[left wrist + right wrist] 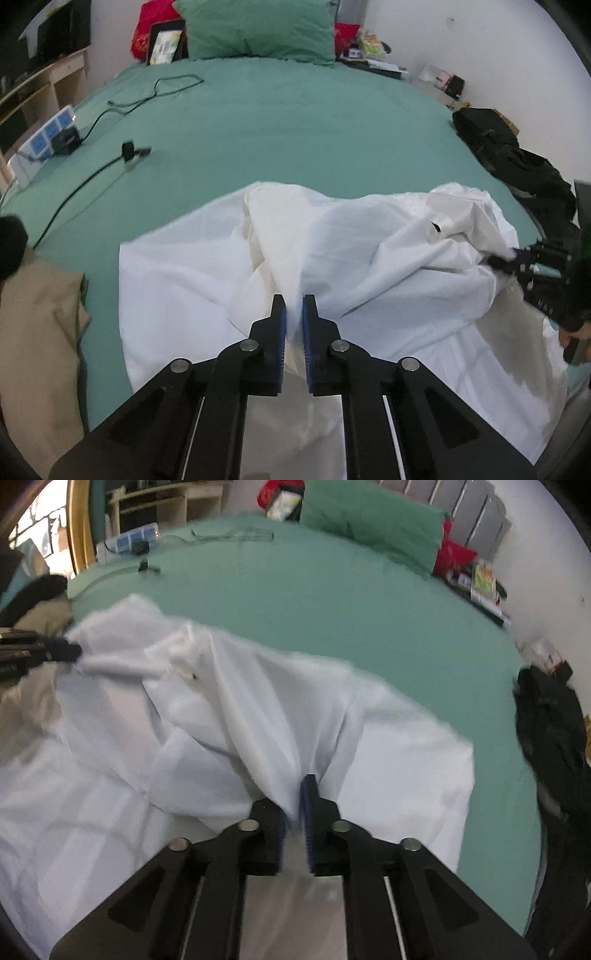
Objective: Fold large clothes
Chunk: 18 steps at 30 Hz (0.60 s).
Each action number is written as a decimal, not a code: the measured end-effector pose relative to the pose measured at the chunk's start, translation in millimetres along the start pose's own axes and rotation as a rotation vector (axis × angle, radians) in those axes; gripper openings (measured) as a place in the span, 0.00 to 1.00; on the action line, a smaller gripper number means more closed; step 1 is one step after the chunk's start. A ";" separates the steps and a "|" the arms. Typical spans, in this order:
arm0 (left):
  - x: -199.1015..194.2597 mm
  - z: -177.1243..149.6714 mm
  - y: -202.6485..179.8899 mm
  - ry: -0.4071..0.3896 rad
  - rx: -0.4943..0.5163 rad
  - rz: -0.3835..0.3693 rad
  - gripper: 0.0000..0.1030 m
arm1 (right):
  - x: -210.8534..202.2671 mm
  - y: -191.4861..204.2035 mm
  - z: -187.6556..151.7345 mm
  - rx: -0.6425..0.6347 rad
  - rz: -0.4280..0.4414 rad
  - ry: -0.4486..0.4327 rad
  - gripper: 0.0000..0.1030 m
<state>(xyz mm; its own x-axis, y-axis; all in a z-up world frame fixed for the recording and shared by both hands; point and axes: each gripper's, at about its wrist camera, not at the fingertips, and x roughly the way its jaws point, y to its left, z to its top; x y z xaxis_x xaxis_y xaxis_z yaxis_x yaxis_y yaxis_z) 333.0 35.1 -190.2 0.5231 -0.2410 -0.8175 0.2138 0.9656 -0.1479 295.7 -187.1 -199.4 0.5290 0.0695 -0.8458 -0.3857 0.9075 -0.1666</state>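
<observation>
Best lifted evenly, with left gripper [294,314] and right gripper [295,805] each clenched on a pinched ridge of white garment [332,251] between their fingers

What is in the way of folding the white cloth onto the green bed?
Nothing visible blocks it. Both tongs, left and right, already pinch the white cloth. The green sheet beyond is bare; the black cable lies off to the left side.
</observation>
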 end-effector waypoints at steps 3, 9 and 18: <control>-4.5 -3.6 5.2 0.020 -0.057 -0.025 0.10 | -8.1 -5.7 -11.4 0.059 0.014 -0.006 0.52; -34.6 5.9 13.5 -0.105 -0.128 -0.047 0.50 | -65.5 -6.9 2.0 0.060 -0.093 -0.238 0.60; -5.0 13.1 -5.7 -0.091 -0.096 -0.030 0.57 | 4.2 22.6 60.8 0.021 0.170 -0.201 0.41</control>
<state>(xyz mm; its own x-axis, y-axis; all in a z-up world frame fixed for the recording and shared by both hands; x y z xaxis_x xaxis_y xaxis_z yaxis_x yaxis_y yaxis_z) 340.0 29.5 -177.9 0.5913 -0.2740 -0.7585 0.1528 0.9615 -0.2282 335.1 -141.1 -175.9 0.5988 0.3006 -0.7424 -0.4667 0.8842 -0.0185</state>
